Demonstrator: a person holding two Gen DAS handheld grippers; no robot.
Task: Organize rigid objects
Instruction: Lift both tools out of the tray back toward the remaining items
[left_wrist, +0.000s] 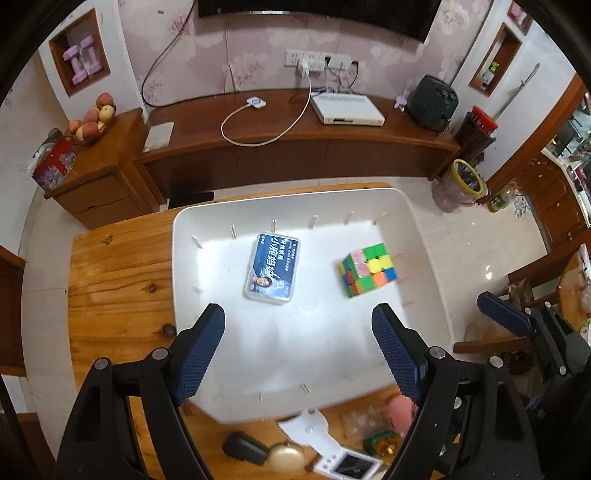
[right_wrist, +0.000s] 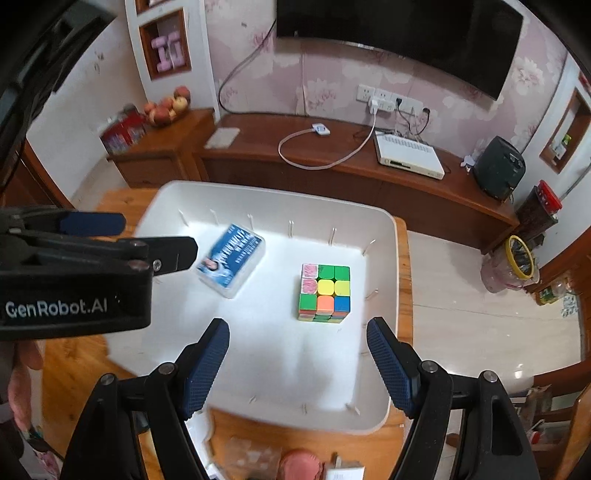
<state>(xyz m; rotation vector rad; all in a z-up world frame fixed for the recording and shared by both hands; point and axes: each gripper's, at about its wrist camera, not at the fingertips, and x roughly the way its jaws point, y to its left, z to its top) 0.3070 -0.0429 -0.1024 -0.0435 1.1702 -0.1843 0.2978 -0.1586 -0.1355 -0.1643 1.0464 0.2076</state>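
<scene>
Rigid objects for sorting lay partly inside a large white plastic tray (left_wrist: 417, 221) with short divider ribs along its walls, set on a varnished pine table (left_wrist: 118, 266). Two items rested on the tray floor, well apart: a clear plastic card box with a blue printed face (left_wrist: 273, 269), lying flat toward the tray's left, and a multicoloured puzzle cube (left_wrist: 369, 269), standing toward the right wall. Neither touched a gripper.

Left gripper (left_wrist: 299, 354), black with blue textured pads, hung above the near part of the tray, jaws spread and released, nothing between them. Right gripper (right_wrist: 297, 365), of the same build, stood likewise spread and empty, over the tray just short of the cube.

Outside the tray, on the near table edge, lay further items: a black oblong object (left_wrist: 243, 448), a gold rounded object (left_wrist: 288, 458), a white handheld device with a dark screen (left_wrist: 347, 467), and a pink rounded object (left_wrist: 400, 408), blurred.
</scene>
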